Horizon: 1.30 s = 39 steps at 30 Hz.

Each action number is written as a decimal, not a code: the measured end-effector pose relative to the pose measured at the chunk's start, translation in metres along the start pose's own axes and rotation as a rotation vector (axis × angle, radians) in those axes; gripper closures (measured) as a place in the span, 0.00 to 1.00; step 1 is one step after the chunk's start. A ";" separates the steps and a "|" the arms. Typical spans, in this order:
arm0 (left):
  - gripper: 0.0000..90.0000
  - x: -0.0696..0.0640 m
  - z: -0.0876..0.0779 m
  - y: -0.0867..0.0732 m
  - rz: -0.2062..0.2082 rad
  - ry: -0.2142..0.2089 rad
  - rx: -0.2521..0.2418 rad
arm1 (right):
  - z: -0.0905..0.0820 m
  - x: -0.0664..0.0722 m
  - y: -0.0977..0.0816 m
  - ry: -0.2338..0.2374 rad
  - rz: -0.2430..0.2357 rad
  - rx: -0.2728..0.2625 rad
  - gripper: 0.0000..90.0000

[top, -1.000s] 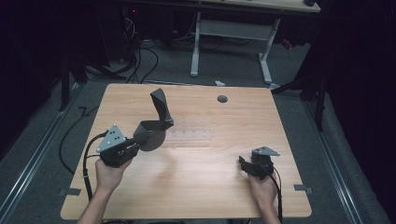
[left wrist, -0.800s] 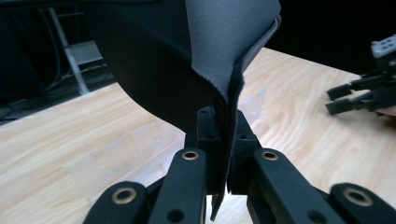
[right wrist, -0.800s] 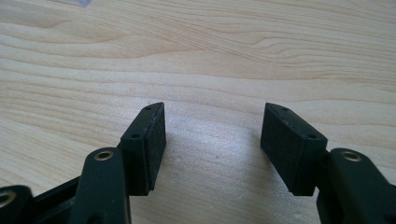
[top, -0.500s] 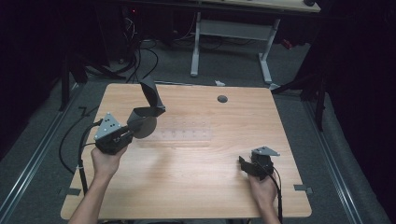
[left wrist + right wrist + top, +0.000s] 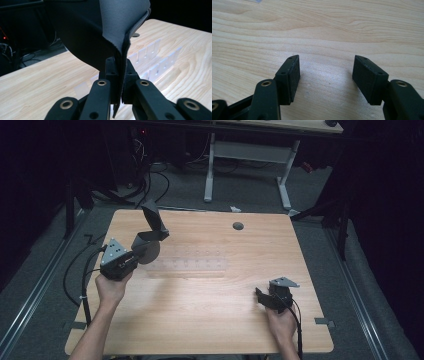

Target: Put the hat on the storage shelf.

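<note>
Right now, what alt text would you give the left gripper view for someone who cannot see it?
The left gripper has its two black jaws shut on the edge of a dark grey cloth that billows up above them. Behind lie a light wooden table and a clear plastic divided tray resting on it.

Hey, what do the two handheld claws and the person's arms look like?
Both claws, left and right, are black, each topped by a grey three-cornered plate and trailing a black cable. The jaws are flat black bars with metal rivets and rectangular pads. The forearms are bare, no sleeves.
</note>
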<state>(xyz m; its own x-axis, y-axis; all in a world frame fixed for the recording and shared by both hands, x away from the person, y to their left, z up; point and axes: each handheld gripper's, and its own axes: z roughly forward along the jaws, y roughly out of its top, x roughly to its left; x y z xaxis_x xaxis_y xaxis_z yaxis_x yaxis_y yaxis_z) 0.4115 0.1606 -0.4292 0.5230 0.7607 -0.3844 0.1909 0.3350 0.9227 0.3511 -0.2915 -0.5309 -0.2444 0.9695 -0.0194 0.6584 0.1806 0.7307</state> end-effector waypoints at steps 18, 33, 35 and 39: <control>0.96 0.014 0.013 -0.007 -0.012 0.032 0.005 | 0.000 0.000 0.000 0.000 0.001 0.003 0.43; 0.96 0.018 0.017 -0.004 -0.018 0.050 -0.004 | 0.000 0.000 0.000 0.000 0.001 0.003 0.43; 0.97 0.018 0.017 -0.004 -0.019 0.057 -0.005 | 0.000 0.000 0.000 0.000 0.001 0.003 0.43; 0.96 0.019 0.019 -0.003 -0.025 0.061 -0.008 | 0.000 0.000 0.000 0.000 0.001 0.003 0.43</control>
<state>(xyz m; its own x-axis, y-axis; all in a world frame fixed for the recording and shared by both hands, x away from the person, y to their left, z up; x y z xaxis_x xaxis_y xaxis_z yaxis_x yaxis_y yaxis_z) 0.4362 0.1635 -0.4389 0.4665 0.7842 -0.4091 0.1970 0.3588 0.9124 0.3508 -0.2913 -0.5308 -0.2434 0.9697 -0.0188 0.6607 0.1799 0.7288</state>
